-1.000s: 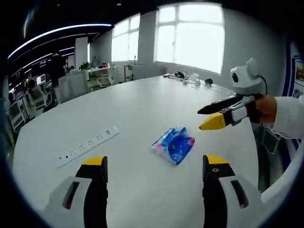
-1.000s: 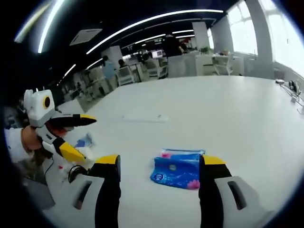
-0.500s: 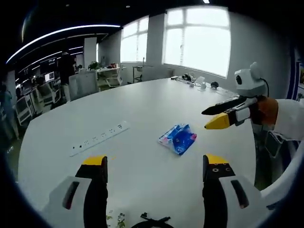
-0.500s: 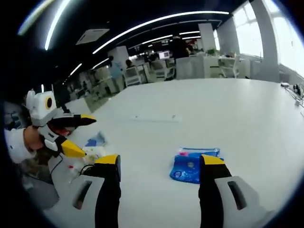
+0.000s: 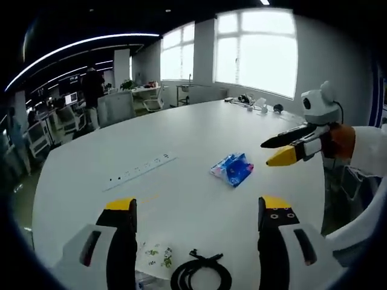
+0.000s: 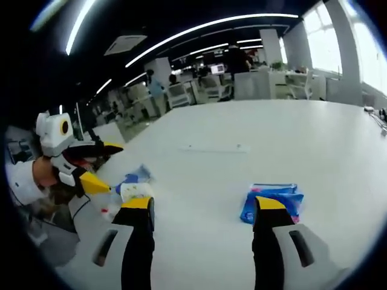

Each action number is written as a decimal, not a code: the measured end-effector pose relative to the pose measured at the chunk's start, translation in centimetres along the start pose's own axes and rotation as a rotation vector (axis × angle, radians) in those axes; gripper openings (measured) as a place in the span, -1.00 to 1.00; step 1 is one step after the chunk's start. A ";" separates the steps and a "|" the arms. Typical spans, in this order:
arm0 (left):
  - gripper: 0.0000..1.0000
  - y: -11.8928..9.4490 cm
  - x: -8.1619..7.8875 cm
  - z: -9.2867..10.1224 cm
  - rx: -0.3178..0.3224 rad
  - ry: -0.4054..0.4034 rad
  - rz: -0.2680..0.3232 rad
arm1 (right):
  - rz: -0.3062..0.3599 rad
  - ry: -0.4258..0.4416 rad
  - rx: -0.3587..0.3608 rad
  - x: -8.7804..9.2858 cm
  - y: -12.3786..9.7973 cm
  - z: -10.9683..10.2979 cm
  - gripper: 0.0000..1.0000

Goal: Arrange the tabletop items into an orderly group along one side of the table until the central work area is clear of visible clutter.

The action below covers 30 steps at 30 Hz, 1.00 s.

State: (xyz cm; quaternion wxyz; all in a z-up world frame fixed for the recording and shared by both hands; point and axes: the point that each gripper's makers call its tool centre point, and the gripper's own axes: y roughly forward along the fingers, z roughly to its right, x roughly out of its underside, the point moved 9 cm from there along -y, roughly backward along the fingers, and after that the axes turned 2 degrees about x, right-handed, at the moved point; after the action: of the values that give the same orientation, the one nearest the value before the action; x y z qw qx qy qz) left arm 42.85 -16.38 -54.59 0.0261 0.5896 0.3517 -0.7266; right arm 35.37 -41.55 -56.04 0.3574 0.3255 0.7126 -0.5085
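Lying mid-table, blue packet (image 5: pixel 233 170), coiled black cable (image 5: pixel 201 275) in left gripper view

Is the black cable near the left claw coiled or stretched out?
Coiled. The black cable lies in a loose loop on the table, between the left claw's open jaws.

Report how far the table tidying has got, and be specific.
Done: a black cable and a small printed packet lie together near the table edge, by the left gripper. In hand: nothing; the left gripper and right gripper are both open and empty. Left: the blue packet and the white power strip lie out on the middle of the table.
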 end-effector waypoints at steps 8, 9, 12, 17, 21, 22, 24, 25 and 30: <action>0.67 -3.0 1.1 -0.6 -0.041 -0.007 0.003 | -0.006 -0.017 -0.029 0.1 -0.1 -2.4 0.29; 0.67 -3.3 1.2 -0.7 -0.043 -0.013 0.006 | -0.008 -0.019 -0.031 0.2 -0.1 -2.7 0.28; 0.67 -4.5 1.8 -0.8 -0.056 -0.018 0.004 | -0.011 -0.026 -0.042 0.3 0.0 -3.4 0.28; 0.67 -6.2 2.9 -0.9 -0.067 -0.026 -0.004 | -0.022 -0.035 -0.059 0.7 0.2 -4.8 0.27; 0.67 -7.7 3.7 -1.0 -0.078 -0.036 -0.008 | -0.028 -0.040 -0.073 1.0 0.4 -6.1 0.27; 0.67 -8.0 3.8 -1.0 -0.079 -0.039 -0.007 | -0.028 -0.039 -0.075 1.1 0.4 -6.3 0.27; 0.67 -8.6 4.2 -1.1 -0.084 -0.043 -0.006 | -0.032 -0.044 -0.080 1.1 0.5 -7.0 0.27; 0.67 -9.1 4.4 -1.1 -0.087 -0.043 -0.009 | -0.033 -0.046 -0.083 1.2 0.6 -7.3 0.27; 0.66 -10.6 5.2 -1.6 -0.101 -0.058 -0.007 | -0.038 -0.058 -0.098 1.1 0.9 -8.7 0.26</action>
State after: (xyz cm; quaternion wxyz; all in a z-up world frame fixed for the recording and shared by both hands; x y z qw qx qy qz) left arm 37.79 -5.57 -54.13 0.0636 0.5652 0.3891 -0.7247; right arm 33.95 -32.87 -55.42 0.3838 0.2791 0.7319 -0.4891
